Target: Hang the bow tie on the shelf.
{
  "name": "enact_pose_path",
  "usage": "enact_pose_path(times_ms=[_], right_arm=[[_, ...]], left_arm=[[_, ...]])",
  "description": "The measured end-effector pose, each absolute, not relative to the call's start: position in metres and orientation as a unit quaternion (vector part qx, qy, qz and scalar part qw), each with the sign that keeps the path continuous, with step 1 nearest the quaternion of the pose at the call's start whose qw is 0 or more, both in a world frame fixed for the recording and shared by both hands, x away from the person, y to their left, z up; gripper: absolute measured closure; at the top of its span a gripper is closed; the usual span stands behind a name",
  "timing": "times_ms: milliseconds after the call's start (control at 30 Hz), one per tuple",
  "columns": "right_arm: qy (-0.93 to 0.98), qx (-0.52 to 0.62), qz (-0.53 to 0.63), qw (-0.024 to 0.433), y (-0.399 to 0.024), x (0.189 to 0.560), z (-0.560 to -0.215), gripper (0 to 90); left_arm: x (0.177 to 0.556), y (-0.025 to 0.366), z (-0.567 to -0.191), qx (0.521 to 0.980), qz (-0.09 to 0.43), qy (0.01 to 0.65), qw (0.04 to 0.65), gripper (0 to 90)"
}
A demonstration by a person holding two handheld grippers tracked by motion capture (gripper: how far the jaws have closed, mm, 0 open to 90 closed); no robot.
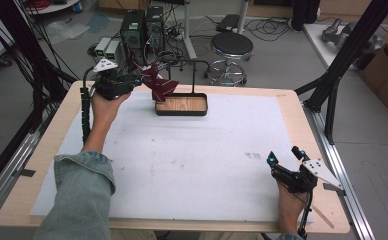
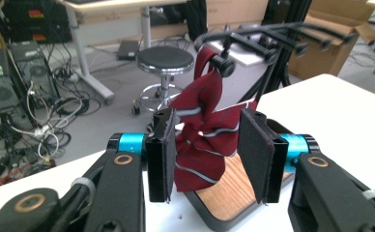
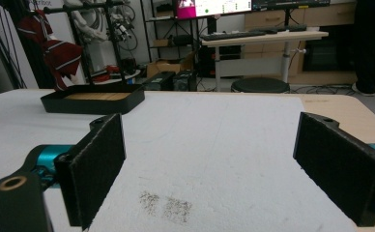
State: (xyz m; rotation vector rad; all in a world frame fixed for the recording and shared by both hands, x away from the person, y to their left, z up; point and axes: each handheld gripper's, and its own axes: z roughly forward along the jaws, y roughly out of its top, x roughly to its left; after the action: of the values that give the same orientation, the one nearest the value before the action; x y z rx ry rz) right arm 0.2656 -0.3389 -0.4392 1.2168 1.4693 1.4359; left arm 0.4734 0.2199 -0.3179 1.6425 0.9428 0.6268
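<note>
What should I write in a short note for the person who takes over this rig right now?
Left tool: raised at the far left of the table, jaws open on either side of the dark red striped tie, not clamping it.
Tie: draped over a peg of the black rack, hanging above the wooden tray.
Right tool: open, holding nothing, near the table's right front corner.
Done: tie hung. Left: probably withdraw the left tool.

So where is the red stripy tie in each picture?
High view: the dark red striped tie hangs at the top centre-left, beside the left claw.
Left gripper view: centre, between the open jaws, hooked on a black peg.
Right gripper view: top left corner.
Shared landmark: the black-rimmed wooden tray beneath it.
</note>
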Motion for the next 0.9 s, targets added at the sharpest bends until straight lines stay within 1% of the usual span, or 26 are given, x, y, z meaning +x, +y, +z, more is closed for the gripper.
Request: enact_pose_path(times_ms=[200, 467, 633, 767, 900], right_arm=[[0.572, 0.474, 0.562, 0.363, -0.340, 0.265, -0.439, 10.3], [0.569, 0.476, 0.564, 0.364, -0.341, 0.266, -0.439, 10.3], [0.569, 0.475, 0.563, 0.364, -0.341, 0.265, -0.439, 10.3], [0.569, 0.475, 0.564, 0.364, -0.341, 0.265, -0.440, 10.3], [0.569, 0.475, 0.564, 0.365, -0.341, 0.265, -0.440, 10.3]], left_arm=[[0.437, 0.234, -0.305, 0.677, 0.277, 0.390, 0.559, 54.2], [0.389, 0.249, -0.303, 0.659, 0.290, 0.381, 0.579, 52.1], [0.362, 0.258, -0.308, 0.646, 0.300, 0.379, 0.591, 49.7], [0.342, 0.265, -0.318, 0.644, 0.303, 0.380, 0.590, 47.9], [0.322, 0.271, -0.326, 0.638, 0.308, 0.384, 0.592, 43.6]])
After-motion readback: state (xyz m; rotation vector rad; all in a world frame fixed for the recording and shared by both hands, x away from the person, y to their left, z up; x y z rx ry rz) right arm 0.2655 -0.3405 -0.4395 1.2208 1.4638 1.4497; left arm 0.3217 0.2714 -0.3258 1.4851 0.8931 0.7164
